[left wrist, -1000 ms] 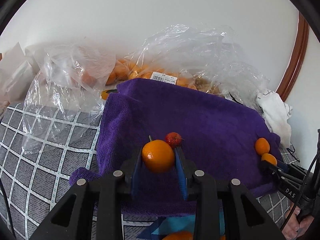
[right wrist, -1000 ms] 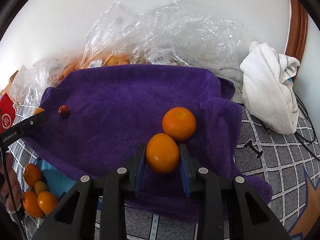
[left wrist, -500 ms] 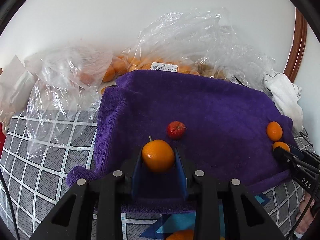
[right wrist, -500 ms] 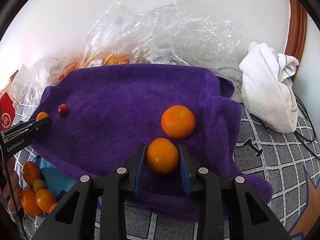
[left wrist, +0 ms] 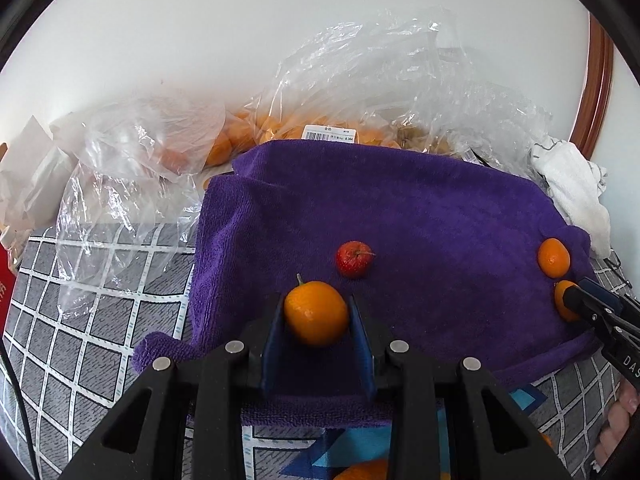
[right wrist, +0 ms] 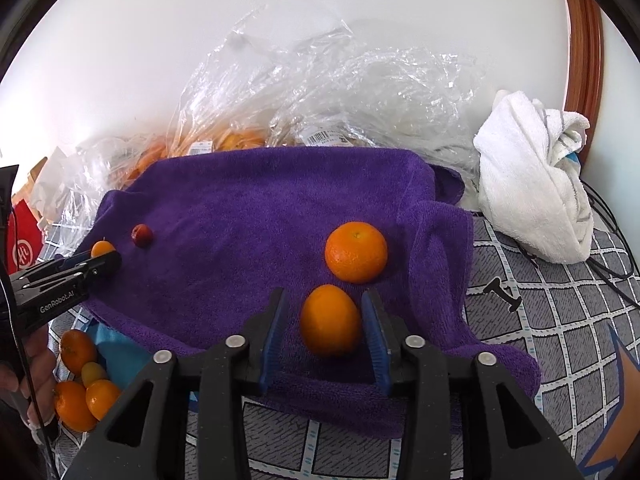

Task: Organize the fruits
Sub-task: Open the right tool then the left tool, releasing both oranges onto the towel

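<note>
Fruits (right wrist: 330,320) risk rolling off purple towel (right wrist: 240,200): right gripper (right wrist: 326,320) just spread, freed; left gripper (left wrist: 316,314) pinching kumquat (left wrist: 316,312) near towel's edge.

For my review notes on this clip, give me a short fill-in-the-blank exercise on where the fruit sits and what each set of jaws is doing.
1. The left gripper is shut on a small orange fruit with a ____ on top.
2. The small red fruit lies on the ____ towel.
3. The right gripper jaws have just been ____, with the oval orange fruit between them, both pads clear of it.
4. Beyond that fruit lies a round orange, ____ than it.

Missing words: stem; purple; opening; larger
</note>
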{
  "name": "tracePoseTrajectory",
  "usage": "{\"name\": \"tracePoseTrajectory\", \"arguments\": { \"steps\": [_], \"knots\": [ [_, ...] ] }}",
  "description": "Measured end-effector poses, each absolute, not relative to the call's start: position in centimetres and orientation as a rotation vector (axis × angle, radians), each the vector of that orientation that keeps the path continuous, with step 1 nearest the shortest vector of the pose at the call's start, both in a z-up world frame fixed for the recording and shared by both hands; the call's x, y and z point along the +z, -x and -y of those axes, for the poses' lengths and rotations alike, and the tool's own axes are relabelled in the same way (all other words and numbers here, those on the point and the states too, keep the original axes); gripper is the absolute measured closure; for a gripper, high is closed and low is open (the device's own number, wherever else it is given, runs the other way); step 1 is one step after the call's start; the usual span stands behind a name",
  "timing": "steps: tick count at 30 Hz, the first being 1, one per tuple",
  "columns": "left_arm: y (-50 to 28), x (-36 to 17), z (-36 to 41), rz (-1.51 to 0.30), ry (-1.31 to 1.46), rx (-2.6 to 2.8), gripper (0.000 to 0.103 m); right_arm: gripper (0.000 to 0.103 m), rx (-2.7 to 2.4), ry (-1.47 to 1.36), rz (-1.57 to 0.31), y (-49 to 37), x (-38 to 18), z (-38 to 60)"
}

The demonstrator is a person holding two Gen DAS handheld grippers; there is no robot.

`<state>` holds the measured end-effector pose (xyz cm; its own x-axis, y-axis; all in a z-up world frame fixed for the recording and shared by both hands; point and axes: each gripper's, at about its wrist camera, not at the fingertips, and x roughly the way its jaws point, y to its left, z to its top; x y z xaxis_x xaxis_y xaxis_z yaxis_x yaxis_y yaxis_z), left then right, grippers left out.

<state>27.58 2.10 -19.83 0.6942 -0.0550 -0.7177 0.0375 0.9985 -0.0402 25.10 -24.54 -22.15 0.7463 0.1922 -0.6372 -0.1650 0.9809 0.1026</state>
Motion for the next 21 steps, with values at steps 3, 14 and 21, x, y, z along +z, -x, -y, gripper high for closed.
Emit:
{"name": "tracePoseTrajectory", "arguments": {
  "steps": [3, 14, 21],
  "knots": [
    [-27.3, -19.7, -2.5, -0.795, 0.041, -0.062, 0.072, 0.062, 0.195, -0.054, -0.700, -25.2, -22.2, 24.6],
    [-26.0, -18.6, -3.4, -0.745, 0.108, -0.100, 0.064, 0.062, 0.147, -0.077, -0.700, -24.5, -21.0, 25.0],
    [-24.5, -17.5, -4.1, -0.675, 0.150, -0.104, 0.062, 0.057, 0.147, -0.110, -0.693, -21.6, -19.7, 25.4]
  ]
}}
